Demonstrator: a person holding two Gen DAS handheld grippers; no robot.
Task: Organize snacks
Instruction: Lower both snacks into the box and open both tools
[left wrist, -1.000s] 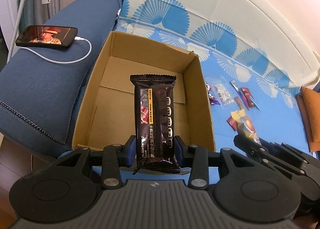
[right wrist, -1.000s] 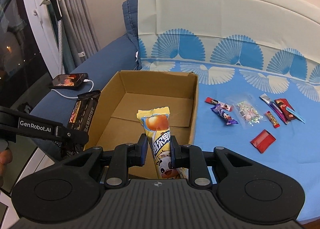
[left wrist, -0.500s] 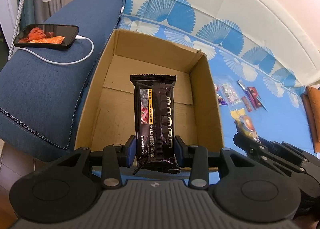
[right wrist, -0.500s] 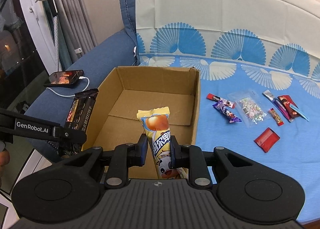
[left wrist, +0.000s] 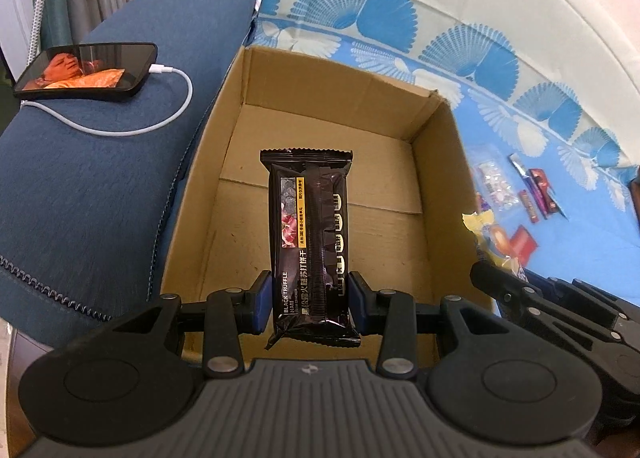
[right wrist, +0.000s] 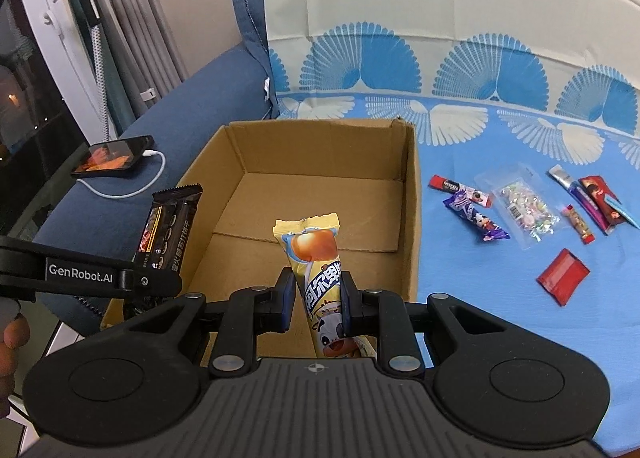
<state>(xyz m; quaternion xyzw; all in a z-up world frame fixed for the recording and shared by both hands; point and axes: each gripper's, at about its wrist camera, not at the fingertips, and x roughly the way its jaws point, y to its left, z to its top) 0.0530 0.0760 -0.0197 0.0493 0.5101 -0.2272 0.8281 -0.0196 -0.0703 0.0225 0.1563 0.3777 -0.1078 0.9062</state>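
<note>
Hand-held gripper point(left wrist: 307, 301) pinches black cracker pack point(left wrist: 310, 242) above cardboard box point(left wrist: 444, 178).

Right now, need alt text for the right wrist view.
The right gripper holds a yellow snack packet above an empty open cardboard box on a blue patterned cover; small wrapped snacks lie right of the box. At left, the left gripper holds a black cracker pack.
</note>
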